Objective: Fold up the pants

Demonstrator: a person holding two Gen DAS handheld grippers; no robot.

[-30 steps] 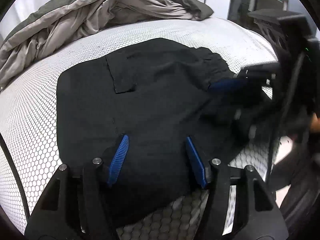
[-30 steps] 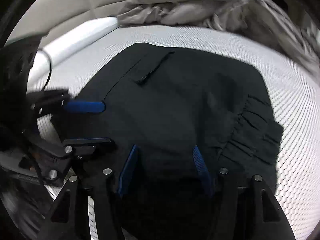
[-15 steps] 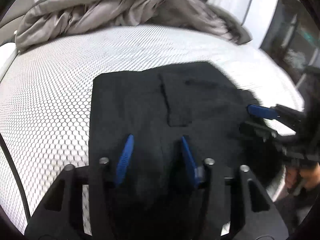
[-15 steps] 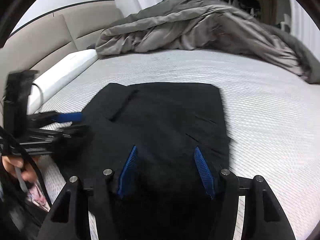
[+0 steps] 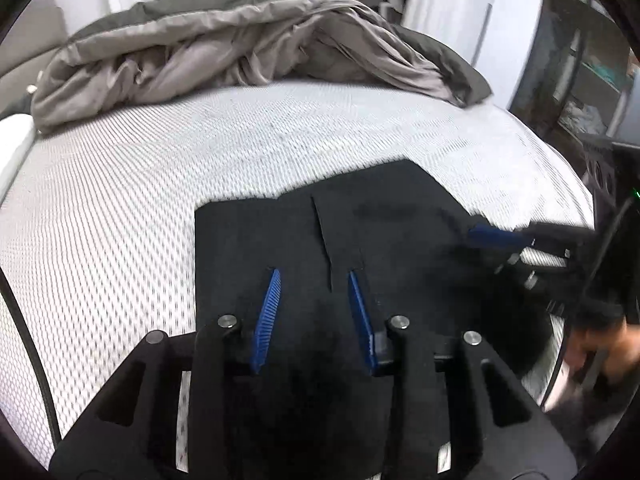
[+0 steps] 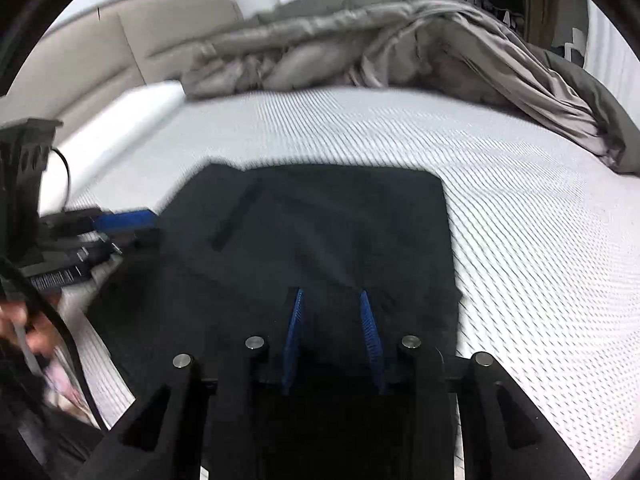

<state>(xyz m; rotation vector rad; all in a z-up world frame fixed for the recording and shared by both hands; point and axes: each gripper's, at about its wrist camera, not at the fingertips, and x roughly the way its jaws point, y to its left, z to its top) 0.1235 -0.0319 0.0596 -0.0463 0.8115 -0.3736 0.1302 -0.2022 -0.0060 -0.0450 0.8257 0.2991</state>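
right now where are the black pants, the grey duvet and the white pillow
black fabric pants (image 6: 320, 232), right wrist view, flat middle of the cloth
rumpled grey duvet (image 5: 224, 52), left wrist view, middle of the heap
long white pillow (image 6: 120, 120), right wrist view, its top face

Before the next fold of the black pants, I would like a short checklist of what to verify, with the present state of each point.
1. Black pants lie on the white mattress: ok.
2. Far edge of the pants is straight and flat: ok.
3. Left tool has cloth between its fingers: ok; its jaws are closing, firm grip cannot tell.
4. Right tool has cloth between its fingers: ok; jaws closing too, firm grip cannot tell.
5. Grey duvet stays apart from the pants, at the far side of the mattress: ok.
6. Near edge of the pants, below the tools: cannot tell, it is hidden and dark.
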